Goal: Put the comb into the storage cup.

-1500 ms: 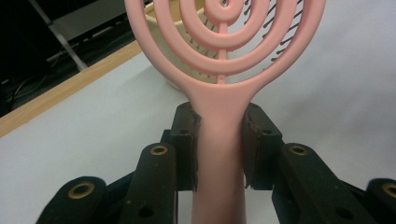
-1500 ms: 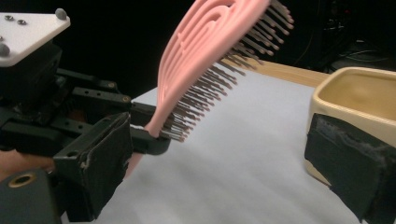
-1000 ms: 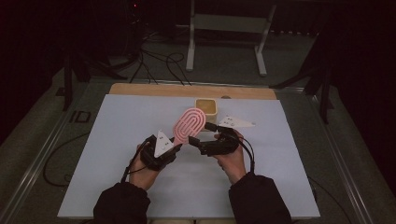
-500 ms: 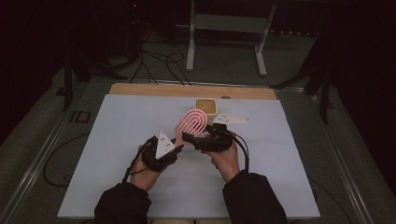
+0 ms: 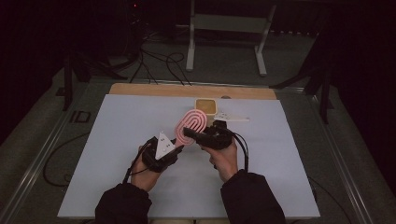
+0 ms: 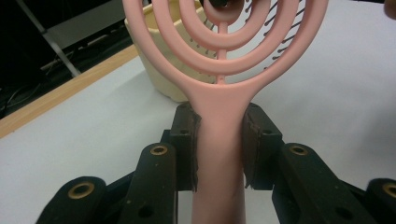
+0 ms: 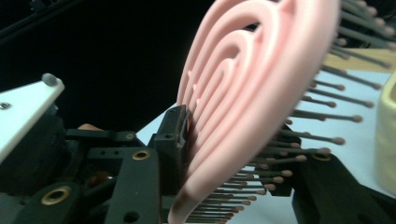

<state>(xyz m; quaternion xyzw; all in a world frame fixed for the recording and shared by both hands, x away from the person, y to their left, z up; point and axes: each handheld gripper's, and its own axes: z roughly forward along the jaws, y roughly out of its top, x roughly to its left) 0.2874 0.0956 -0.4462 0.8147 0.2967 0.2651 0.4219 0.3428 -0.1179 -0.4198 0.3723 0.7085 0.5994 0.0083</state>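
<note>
A pink hairbrush (image 5: 191,125) with a ringed head is held up over the white table (image 5: 116,140), head toward the far side. My left gripper (image 5: 178,148) is shut on its handle (image 6: 219,186), both pads pressed against the sides. My right gripper (image 5: 187,132) comes in from the right at the head. In the right gripper view the head (image 7: 261,93) stands between the jaws, one pad against its back and the other among the bristles (image 7: 299,163). These jaws have just been closing on the head.
A cream bowl (image 5: 205,106) stands just behind the brush, near the table's far edge. A wooden strip (image 5: 187,89) runs along that edge. Beyond it are a metal stand (image 5: 224,42) and loose cables (image 5: 159,65) on the floor.
My right gripper has moved left to the brush head and its jaws have closed around it. The left gripper and the brush have stayed put.
</note>
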